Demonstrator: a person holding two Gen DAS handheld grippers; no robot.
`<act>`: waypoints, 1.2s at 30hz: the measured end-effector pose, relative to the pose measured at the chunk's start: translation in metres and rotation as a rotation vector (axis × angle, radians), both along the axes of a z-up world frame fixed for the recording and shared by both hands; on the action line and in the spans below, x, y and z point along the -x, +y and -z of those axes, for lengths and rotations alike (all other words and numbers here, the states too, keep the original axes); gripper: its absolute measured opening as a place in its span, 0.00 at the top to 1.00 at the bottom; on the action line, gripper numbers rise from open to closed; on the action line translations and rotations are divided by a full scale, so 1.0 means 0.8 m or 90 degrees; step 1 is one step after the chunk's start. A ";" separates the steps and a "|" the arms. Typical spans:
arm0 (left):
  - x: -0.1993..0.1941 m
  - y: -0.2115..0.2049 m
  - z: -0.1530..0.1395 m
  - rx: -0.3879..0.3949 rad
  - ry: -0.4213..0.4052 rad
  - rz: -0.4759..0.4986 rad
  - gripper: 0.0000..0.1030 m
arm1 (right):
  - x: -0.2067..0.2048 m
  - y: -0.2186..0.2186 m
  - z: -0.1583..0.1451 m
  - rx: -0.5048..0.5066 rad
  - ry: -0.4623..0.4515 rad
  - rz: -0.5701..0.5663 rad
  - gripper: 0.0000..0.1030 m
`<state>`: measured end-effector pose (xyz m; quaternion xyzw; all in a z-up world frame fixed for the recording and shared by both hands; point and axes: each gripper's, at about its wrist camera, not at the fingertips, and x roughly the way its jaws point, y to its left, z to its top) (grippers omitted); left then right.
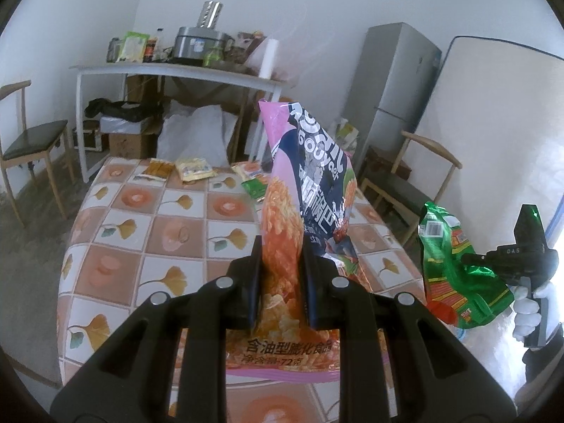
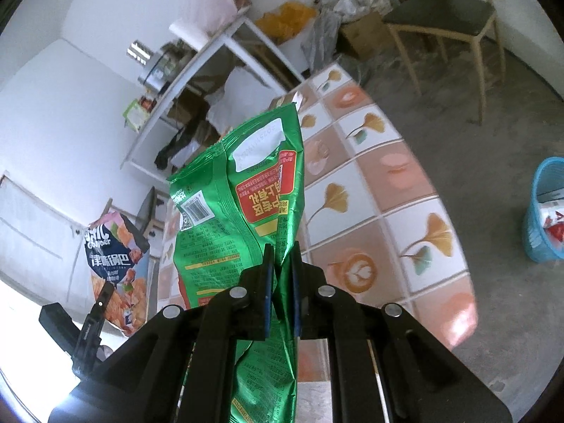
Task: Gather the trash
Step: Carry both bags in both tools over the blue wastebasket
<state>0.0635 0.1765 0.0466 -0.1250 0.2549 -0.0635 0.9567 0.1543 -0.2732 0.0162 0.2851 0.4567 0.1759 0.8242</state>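
Wrappers fill both my tongs. On the left, my left gripper (image 1: 280,257) is clamped on a pink snack bag (image 1: 303,190) printed "72", raised over the tiled table (image 1: 148,232). To the right, my right gripper (image 2: 282,264) pinches a green barcoded bag (image 2: 246,190); I'd keep both squeezed while carrying to the blue basket (image 2: 544,211).

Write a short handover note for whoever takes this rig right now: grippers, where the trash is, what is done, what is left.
Left gripper: shut on the pink snack bag, held above the table.
Right gripper: shut on the green snack bag, also lifted clear.
Blue basket stands on the floor beside the table, with some wrappers already in it.
Done: both bags picked up.
Left: drop both in the basket, then fetch the yellow packets and the green wrapper at the table's far end.
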 end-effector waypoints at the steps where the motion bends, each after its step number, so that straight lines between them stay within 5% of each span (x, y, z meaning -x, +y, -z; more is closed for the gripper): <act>1: 0.000 -0.004 -0.003 0.001 -0.004 0.007 0.82 | 0.010 -0.013 -0.005 -0.001 -0.009 0.015 0.91; 6: -0.009 -0.035 -0.020 0.028 -0.018 0.074 0.82 | 0.062 -0.083 -0.028 -0.005 -0.044 0.104 0.91; 12: -0.042 -0.112 -0.041 0.069 -0.021 0.204 0.82 | 0.174 -0.220 -0.060 0.016 -0.089 0.312 0.91; 18: -0.080 -0.217 -0.053 0.075 -0.002 0.316 0.82 | 0.283 -0.340 -0.048 0.018 -0.093 0.506 0.91; 21: -0.096 -0.267 -0.051 0.079 0.017 0.355 0.82 | 0.313 -0.385 -0.017 -0.007 -0.072 0.567 0.91; 26: -0.125 -0.367 -0.028 0.058 0.060 0.414 0.82 | 0.325 -0.445 0.087 -0.082 0.003 0.632 0.91; 33: -0.185 -0.476 0.018 0.017 0.127 0.464 0.82 | 0.243 -0.477 0.231 -0.165 0.088 0.643 0.91; 36: -0.208 -0.504 0.034 0.008 0.152 0.475 0.82 | 0.214 -0.496 0.301 -0.222 0.144 0.707 0.91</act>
